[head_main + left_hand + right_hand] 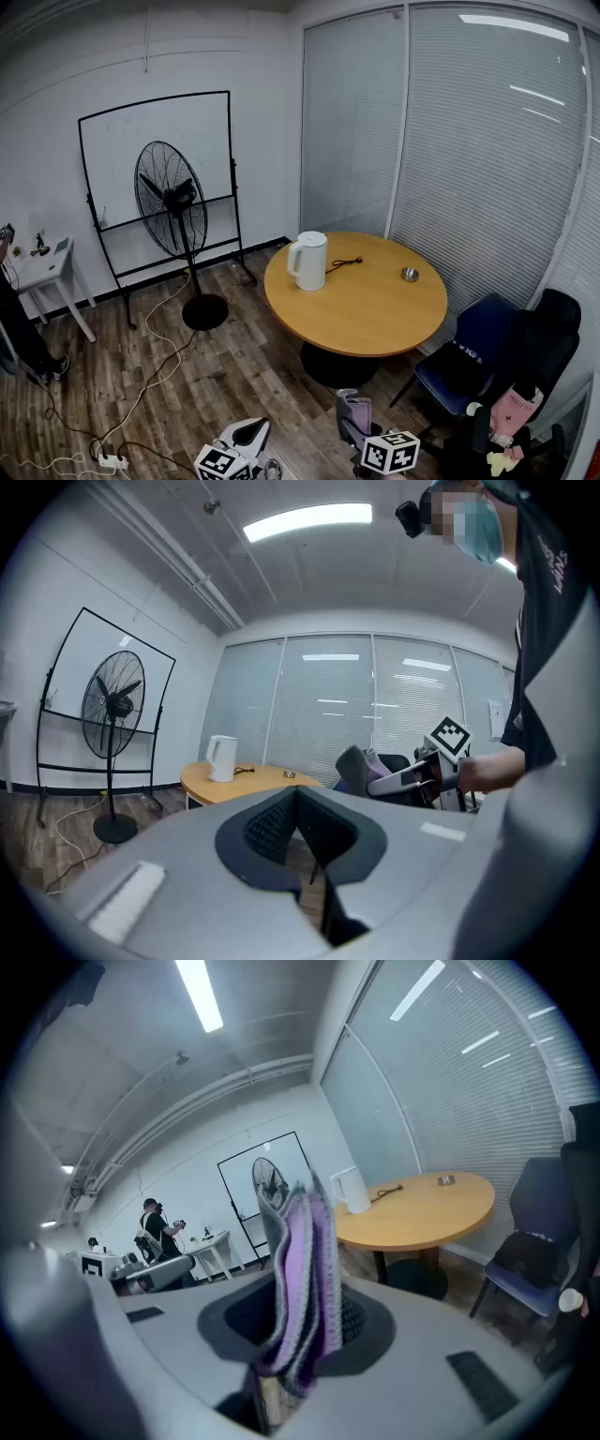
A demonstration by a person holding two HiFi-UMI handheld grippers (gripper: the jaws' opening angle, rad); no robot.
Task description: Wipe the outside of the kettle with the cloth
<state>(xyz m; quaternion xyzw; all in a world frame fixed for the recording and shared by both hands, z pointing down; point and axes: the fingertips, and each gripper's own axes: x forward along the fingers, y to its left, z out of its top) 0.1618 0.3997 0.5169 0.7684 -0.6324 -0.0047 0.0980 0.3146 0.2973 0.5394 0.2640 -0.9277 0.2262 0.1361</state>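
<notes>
The white kettle [307, 260] stands on the left part of a round wooden table [375, 309], a black cord beside it. Both grippers are low in the head view, well short of the table. My right gripper [354, 419] is shut on a folded grey and purple cloth [302, 1269] that sticks up between its jaws. My left gripper [247, 437] is shut with nothing in it, its jaws meeting at the tip [298, 803]. The kettle [221, 758] is far ahead in the left gripper view, and the kettle [350, 1190] is also distant in the right gripper view.
A small metal dish [410, 274] sits on the table's right side. A standing fan [173, 202] and a whiteboard are at the back left, with cables and a power strip [112, 460] on the floor. Dark chairs [478, 352] stand right. A person [19, 328] stands by a small white table [42, 267].
</notes>
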